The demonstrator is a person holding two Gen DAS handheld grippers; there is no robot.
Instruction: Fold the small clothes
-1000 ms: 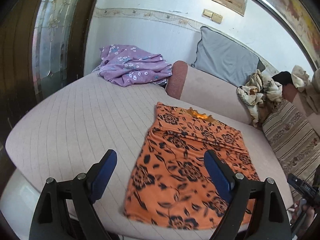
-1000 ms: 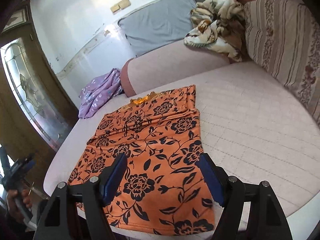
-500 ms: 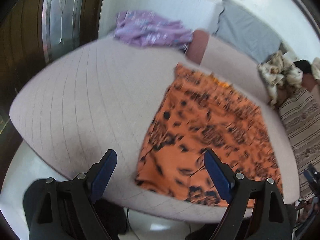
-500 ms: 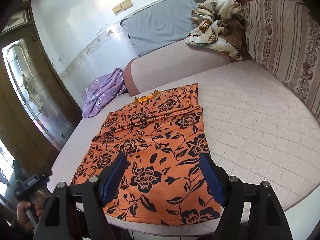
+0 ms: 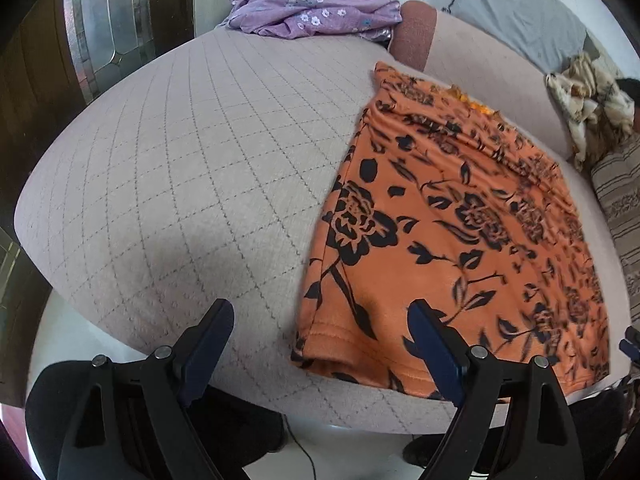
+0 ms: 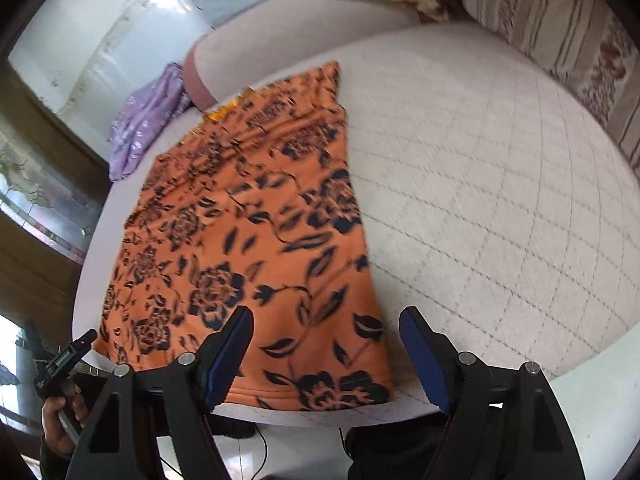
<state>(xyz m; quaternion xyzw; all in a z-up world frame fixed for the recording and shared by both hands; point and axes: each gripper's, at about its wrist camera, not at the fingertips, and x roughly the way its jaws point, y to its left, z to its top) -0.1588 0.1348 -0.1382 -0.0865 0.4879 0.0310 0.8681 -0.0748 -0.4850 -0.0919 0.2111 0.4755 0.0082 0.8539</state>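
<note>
An orange garment with black flowers point(image 5: 452, 232) lies flat on the quilted pink cushion point(image 5: 192, 168), its hem at the near edge. It also shows in the right wrist view point(image 6: 256, 240). My left gripper point(image 5: 322, 340) is open and empty, hovering over the hem's near left corner. My right gripper point(image 6: 326, 344) is open and empty, hovering over the hem's near right corner. The left gripper also shows in the right wrist view, low at the left edge point(image 6: 64, 360), held in a hand.
A crumpled purple floral garment point(image 5: 312, 4) lies at the cushion's far left. A grey pillow point(image 5: 520, 12) and a cream patterned cloth point(image 5: 588, 100) sit behind. A striped cushion point(image 6: 568, 28) runs along the right. A glass-panelled door point(image 5: 108, 28) stands left.
Both grippers have tilted downward and come closer to the garment's near hem. The left one has shifted left, so the hem's left corner lies between its fingers. Both stayed open.
</note>
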